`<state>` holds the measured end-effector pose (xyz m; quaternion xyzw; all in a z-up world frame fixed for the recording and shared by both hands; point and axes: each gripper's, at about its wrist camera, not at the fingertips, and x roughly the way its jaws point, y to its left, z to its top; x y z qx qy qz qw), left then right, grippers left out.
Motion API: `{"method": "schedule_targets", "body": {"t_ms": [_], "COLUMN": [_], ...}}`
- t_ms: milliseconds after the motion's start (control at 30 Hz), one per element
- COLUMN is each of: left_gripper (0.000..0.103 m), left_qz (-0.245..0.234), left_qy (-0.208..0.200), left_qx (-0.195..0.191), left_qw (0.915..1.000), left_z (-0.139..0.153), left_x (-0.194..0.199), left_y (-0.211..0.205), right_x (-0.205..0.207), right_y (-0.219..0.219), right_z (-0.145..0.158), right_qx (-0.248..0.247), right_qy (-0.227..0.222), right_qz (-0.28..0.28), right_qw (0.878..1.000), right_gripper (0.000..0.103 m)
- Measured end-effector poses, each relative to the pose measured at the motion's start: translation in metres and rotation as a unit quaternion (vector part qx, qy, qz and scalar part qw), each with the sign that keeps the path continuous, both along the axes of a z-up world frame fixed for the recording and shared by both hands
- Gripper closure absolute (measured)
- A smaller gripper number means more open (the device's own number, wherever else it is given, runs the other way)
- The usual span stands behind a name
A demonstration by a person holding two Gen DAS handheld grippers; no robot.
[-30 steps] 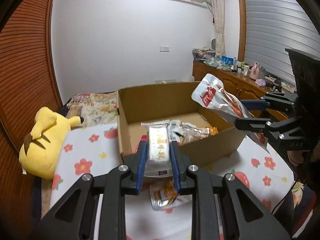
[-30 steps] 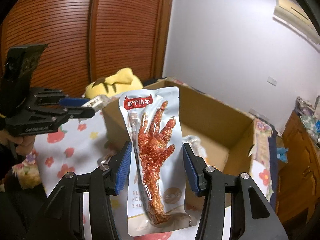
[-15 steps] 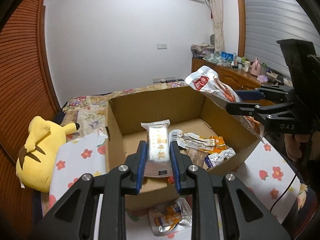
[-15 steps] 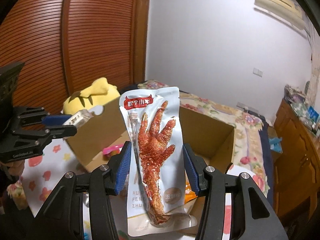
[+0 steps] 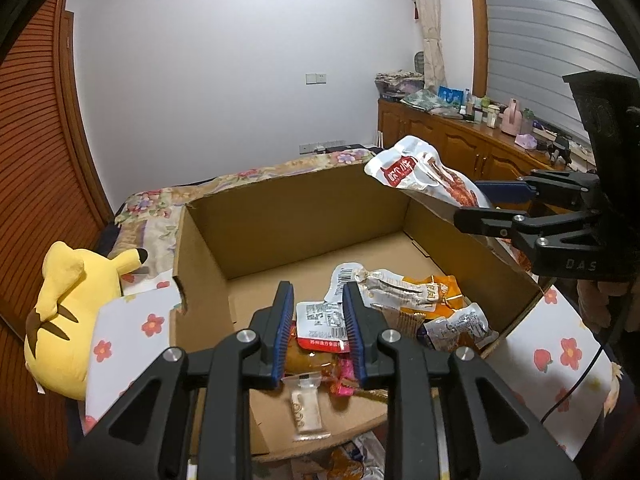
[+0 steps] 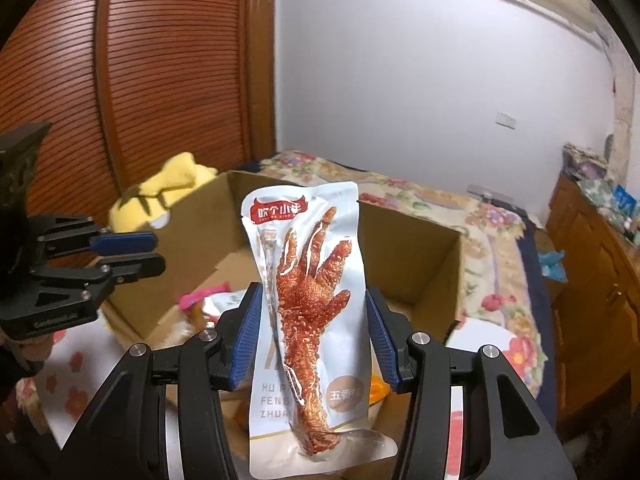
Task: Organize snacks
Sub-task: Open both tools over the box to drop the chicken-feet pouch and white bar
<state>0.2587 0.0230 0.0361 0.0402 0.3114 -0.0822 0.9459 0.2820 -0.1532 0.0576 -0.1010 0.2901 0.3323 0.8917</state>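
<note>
An open cardboard box (image 5: pixel 304 216) stands on the flowered cloth, with several snack packets (image 5: pixel 404 300) inside. My left gripper (image 5: pixel 318 332) hovers over the box's near part, open and empty. A small clear-and-white packet (image 5: pixel 306 408) lies below it in the box. My right gripper (image 6: pixel 316 340) is shut on a white chicken-foot packet (image 6: pixel 312 304), held upright above the box's right wall; the packet also shows in the left wrist view (image 5: pixel 424 176). The box shows in the right wrist view (image 6: pixel 416 264).
A yellow plush toy (image 5: pixel 72 312) lies left of the box. A flowered white cloth (image 5: pixel 560 368) covers the surface around it. More packets (image 5: pixel 344 460) lie in front of the box. A wooden sideboard (image 5: pixel 452 140) with clutter stands at the back right.
My left gripper moved forward over the box, opened and dropped the white bar packet into it. My right gripper carried the chicken-foot packet closer over the box.
</note>
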Motion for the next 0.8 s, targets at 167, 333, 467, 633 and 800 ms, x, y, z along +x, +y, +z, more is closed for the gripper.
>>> {"method": "schedule_targets", "body": {"t_ms": [167,333,467,633,800], "left_gripper": [0.074,0.074,0.074,0.074,0.073], "left_qz": [-0.002,-0.004,-0.008,-0.009,-0.008], "left_qy": [0.004,0.003,-0.001,-0.004,-0.005], "left_qx": [-0.001,0.004,0.008,0.009,0.008], "left_qw": [1.0,1.0,0.9999,0.9999,0.9999], "left_z": [-0.004,-0.006,-0.004,-0.002,-0.001], "left_x": [0.004,0.003,0.0,-0.004,-0.007], "left_y": [0.0,-0.003,-0.005,-0.005,-0.003], "right_x": [0.011,0.013,0.013,0.014,0.014], "right_y": [-0.004,-0.004,0.0,0.0,0.0], "right_z": [-0.011,-0.015,-0.019,-0.021,-0.023], "right_qx": [-0.018,-0.015,-0.026,-0.029,-0.033], "right_qy": [0.011,0.017,0.025,0.035,0.042], "right_qz": [-0.037,-0.051,-0.05,-0.05,-0.053], "right_qw": [0.999,0.998,0.998,0.998,0.997], "right_gripper": [0.052,0.051,0.05,0.049,0.045]}}
